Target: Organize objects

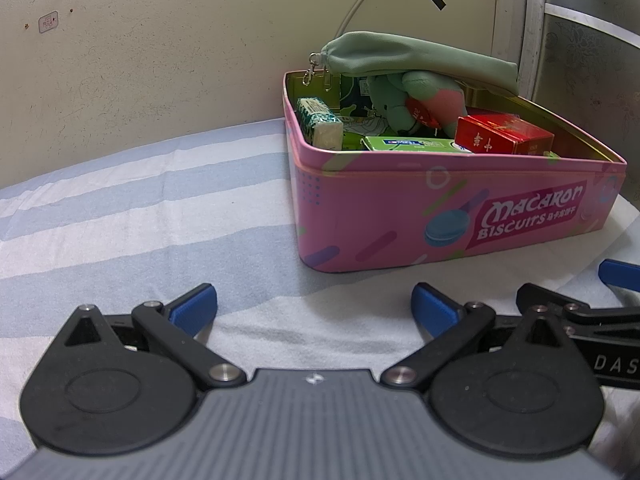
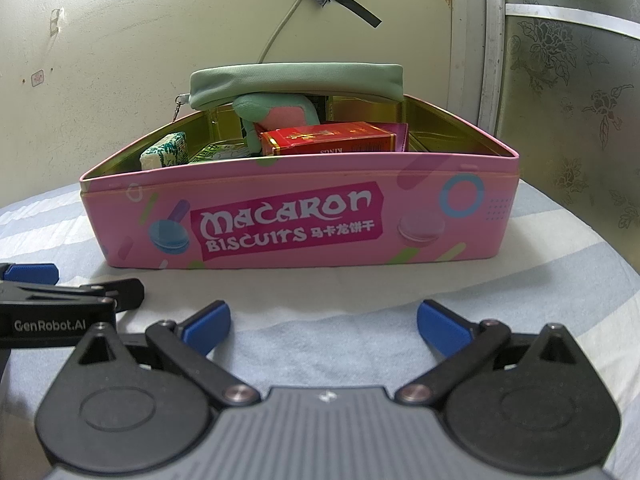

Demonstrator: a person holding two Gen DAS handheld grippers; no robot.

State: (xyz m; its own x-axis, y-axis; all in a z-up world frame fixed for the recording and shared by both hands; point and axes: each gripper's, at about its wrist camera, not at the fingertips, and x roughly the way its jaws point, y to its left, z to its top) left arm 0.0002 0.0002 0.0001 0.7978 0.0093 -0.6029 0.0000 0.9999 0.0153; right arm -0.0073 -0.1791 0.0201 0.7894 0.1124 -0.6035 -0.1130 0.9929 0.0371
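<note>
A pink biscuit tin stands open on a striped cloth. Inside lie a red box, a green plush toy, a white-and-green packet and a green flat box. A mint fabric pouch rests across the tin's back rim. My left gripper is open, low over the cloth, left of and in front of the tin. My right gripper is open in front of the tin's long side. Neither holds anything.
The blue-and-white striped cloth covers the surface. A cream wall with a taped cable stands right behind the tin. A frosted patterned door is at the right. Each gripper shows at the edge of the other's view.
</note>
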